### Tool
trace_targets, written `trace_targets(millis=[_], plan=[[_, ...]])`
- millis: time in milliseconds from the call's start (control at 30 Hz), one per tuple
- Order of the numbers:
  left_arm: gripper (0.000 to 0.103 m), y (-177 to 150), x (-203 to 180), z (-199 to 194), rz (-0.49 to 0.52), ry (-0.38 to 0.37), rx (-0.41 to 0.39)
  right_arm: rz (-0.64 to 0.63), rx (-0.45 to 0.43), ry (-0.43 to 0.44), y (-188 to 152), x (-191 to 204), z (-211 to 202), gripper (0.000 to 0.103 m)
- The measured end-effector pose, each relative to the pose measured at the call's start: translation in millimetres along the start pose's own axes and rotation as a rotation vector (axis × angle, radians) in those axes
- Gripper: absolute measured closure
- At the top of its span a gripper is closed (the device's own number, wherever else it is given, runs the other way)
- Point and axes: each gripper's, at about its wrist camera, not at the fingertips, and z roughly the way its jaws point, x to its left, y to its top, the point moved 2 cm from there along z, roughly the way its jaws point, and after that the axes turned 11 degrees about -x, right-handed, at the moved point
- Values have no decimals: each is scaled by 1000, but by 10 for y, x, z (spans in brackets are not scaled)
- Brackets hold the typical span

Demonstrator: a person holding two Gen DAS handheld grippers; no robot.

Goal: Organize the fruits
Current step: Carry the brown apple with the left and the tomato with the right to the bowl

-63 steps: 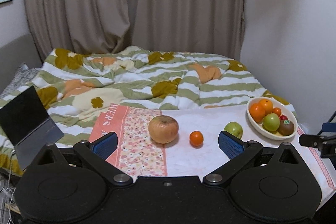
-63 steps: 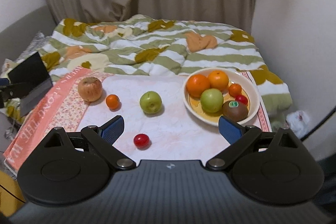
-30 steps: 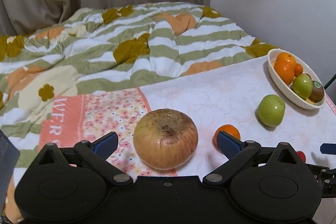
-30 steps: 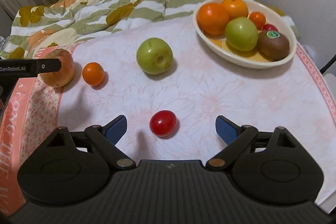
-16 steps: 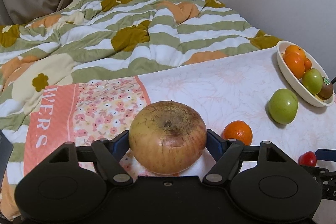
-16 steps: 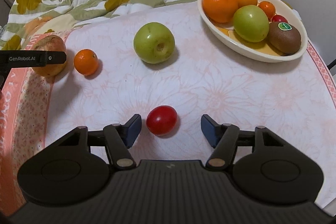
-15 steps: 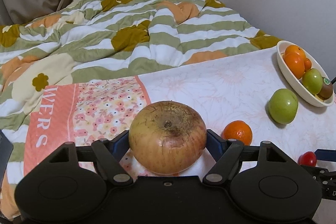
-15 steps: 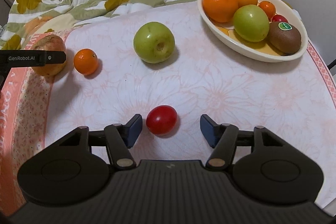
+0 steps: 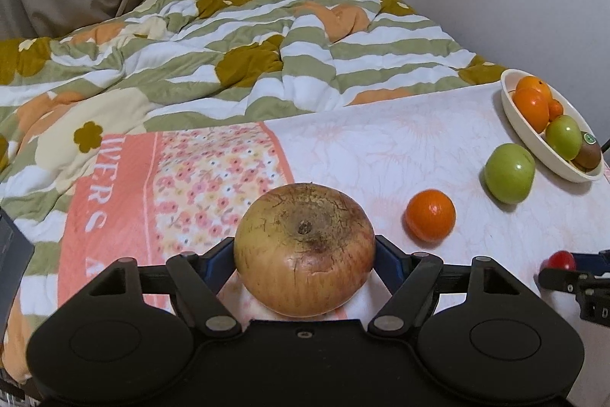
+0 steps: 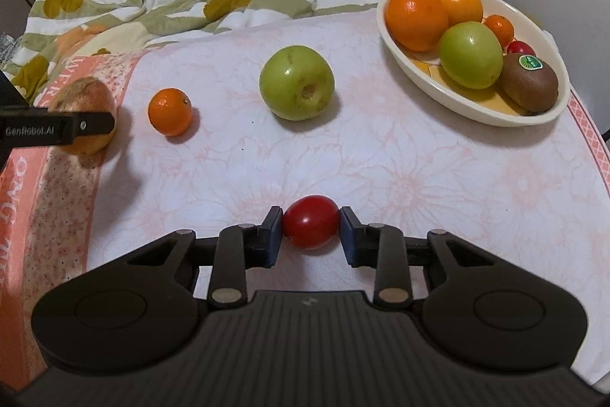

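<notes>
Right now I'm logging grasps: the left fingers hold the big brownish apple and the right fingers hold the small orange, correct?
Not quite. The right gripper is closed on the small red fruit, as the right wrist view shows; the small orange lies free on the cloth. The left gripper does hold the big brownish apple.

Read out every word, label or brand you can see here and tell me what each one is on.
"GenRobot.AI": on the left gripper, seen from the right wrist.
"WERS A", cut off: on the pink cloth band.
Green sticker on the kiwi: too small to read.
</notes>
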Motion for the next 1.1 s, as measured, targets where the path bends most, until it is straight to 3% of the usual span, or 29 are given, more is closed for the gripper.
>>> trace_targets(millis=[300,600,1100], plan=[[24,-46,-86,-541,-29,14,-80,-12,-65,5,-1,4,-329,56],[24,-29,-342,-1151,-49,-27,-171,-17,-133,-5,4,-92,-920,56],[24,155,-1336,-1660,-83,-4,-282,-81,-228,66,145,-884,-1534,56]])
